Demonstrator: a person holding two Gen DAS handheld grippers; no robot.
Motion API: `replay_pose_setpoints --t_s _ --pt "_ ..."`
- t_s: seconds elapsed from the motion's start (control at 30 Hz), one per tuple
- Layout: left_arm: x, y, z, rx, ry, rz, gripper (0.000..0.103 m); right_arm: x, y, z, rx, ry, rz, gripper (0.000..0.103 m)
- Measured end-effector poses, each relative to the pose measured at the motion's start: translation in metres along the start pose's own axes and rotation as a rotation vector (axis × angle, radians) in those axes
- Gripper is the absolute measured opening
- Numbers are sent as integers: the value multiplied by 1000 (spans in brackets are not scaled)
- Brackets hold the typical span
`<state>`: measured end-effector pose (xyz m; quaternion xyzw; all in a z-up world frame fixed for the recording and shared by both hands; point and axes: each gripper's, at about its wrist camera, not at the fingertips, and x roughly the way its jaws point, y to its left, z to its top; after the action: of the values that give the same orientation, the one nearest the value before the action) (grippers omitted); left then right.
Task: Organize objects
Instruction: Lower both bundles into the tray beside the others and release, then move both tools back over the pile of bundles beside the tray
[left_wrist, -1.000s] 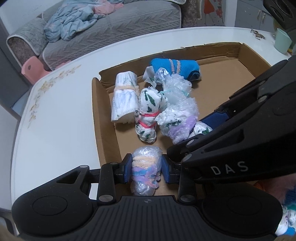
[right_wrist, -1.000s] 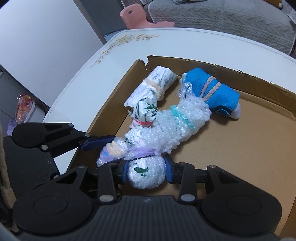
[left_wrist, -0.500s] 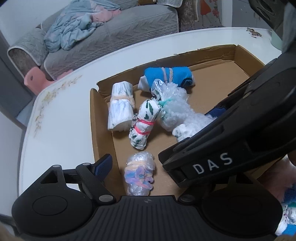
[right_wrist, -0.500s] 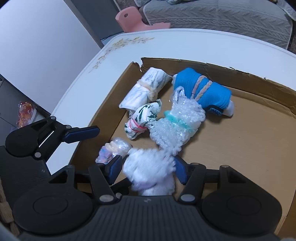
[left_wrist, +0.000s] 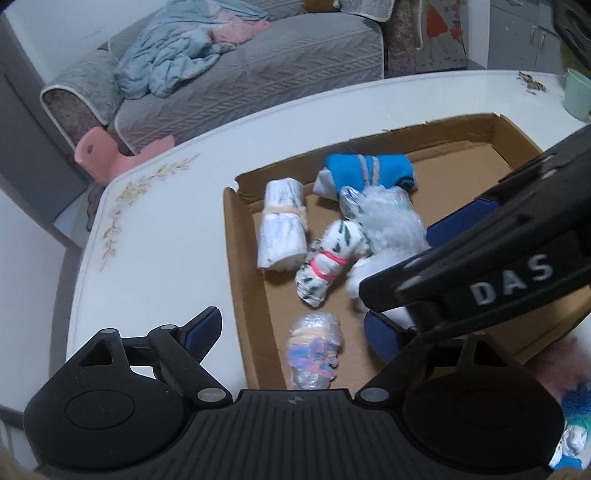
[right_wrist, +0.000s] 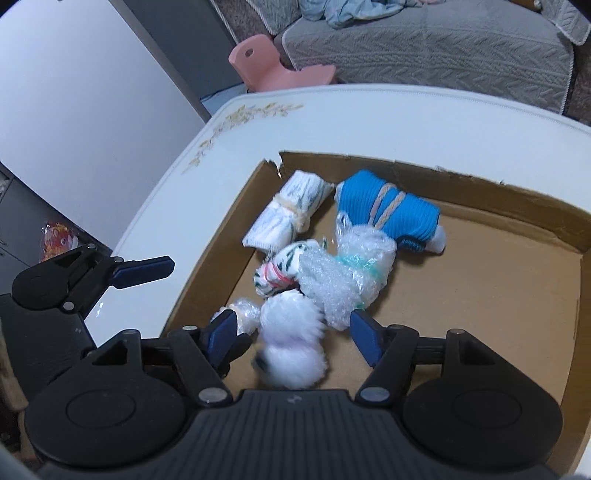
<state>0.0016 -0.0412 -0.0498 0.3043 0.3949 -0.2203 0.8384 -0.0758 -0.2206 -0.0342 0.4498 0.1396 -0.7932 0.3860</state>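
— Two grippers, both ours, jaws spread wide and gripping nothing. Where does each one sit?

— Our left gripper (left_wrist: 295, 336) hangs over the near corner of the cardboard box (left_wrist: 240, 280); our right gripper (right_wrist: 291, 332) reaches in beside it.

— And the bundles?

— A plastic-wrapped pink and blue roll (left_wrist: 314, 356) lies loose between our left fingers, touching neither. A blurred white bundle (right_wrist: 291, 347) sits between our right fingers. Beyond lie a leaf-print roll (right_wrist: 280, 271), a bubble-wrap bundle (right_wrist: 347, 277), a white roll (right_wrist: 288, 216) and a blue roll (right_wrist: 388, 214), all inside the box on the white desk (left_wrist: 155, 236).
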Motion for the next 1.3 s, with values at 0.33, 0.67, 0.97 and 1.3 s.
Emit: replay_pose_setpoints --t_s 0.33,0.67,0.97,1.3 --pt "-33 10 -10 -40 -9 -21 89 -33 8 -11 -70 -25 -19 73" --pt "-113 11 -83 -49 21 -87 100 -89 9 -87 -177 15 -79 83" --pt "-123 -50 -131 140 80 -170 101 -91 2 -144 -182 79 -169 80" --pt "-85 -67 -145 139 167 -149 100 -52 -4 -149 -177 154 -159 74"
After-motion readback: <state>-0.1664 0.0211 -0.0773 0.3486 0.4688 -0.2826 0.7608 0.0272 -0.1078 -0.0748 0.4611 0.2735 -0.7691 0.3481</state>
